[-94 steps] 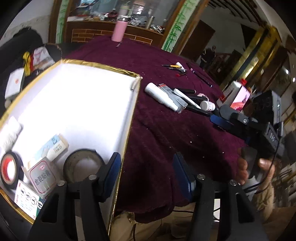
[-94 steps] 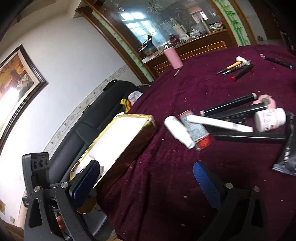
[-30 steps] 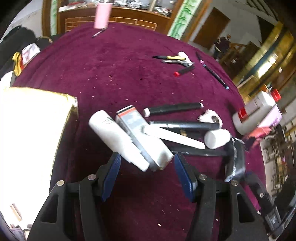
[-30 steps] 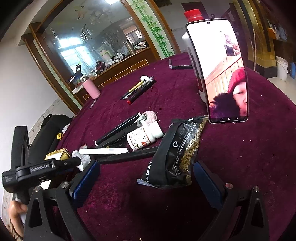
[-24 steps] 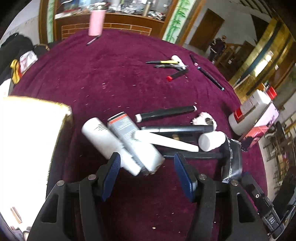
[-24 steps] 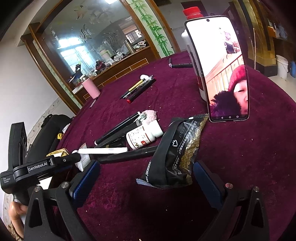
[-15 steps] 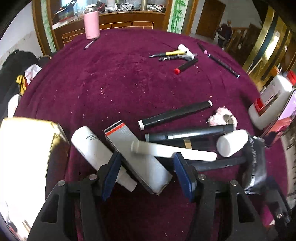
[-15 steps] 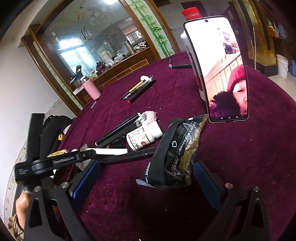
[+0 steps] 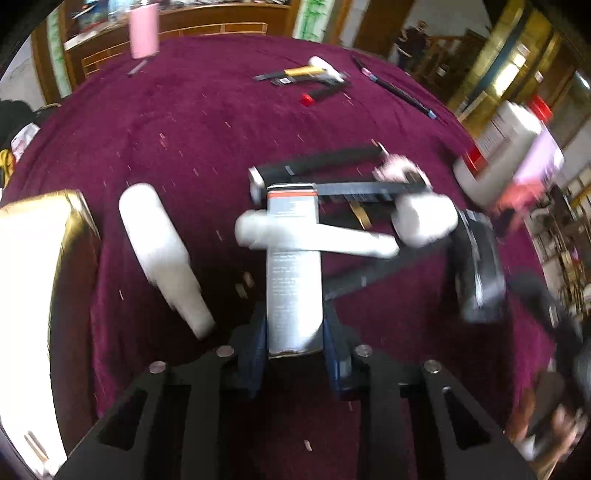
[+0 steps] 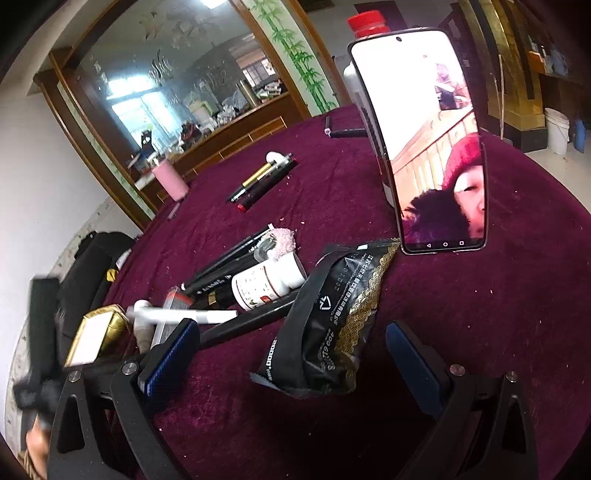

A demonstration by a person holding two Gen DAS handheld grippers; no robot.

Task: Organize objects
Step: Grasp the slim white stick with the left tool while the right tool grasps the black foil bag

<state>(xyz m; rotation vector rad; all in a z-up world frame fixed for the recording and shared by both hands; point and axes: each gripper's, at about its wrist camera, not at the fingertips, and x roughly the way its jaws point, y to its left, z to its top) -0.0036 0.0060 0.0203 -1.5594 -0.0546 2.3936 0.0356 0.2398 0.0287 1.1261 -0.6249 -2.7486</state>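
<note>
So the left tongs have just been closing and now they're clamped on the near end of the grey box, the one with the red band at its far end. The box runs straight toward 12 o'clock from the tongs, above the maroon table, though I can't tell if it's lifted clear. A thin white tube lies across it, pointing toward 3 o'clock, and the fat white tube sits at about 9 o'clock from the box, not touching it. The gold-edged box is further out at 9 o'clock. The left view is pretty blurred, fwiw.

The right tongs are spread wide apart, holding nothing. A black snack bag lies on the table between the fingers, no pad touching it. At 11 o'clock from the bag is a small white bottle next to some black pens. A phone stands upright at 1 o'clock, leaning on a red-capped bottle.
</note>
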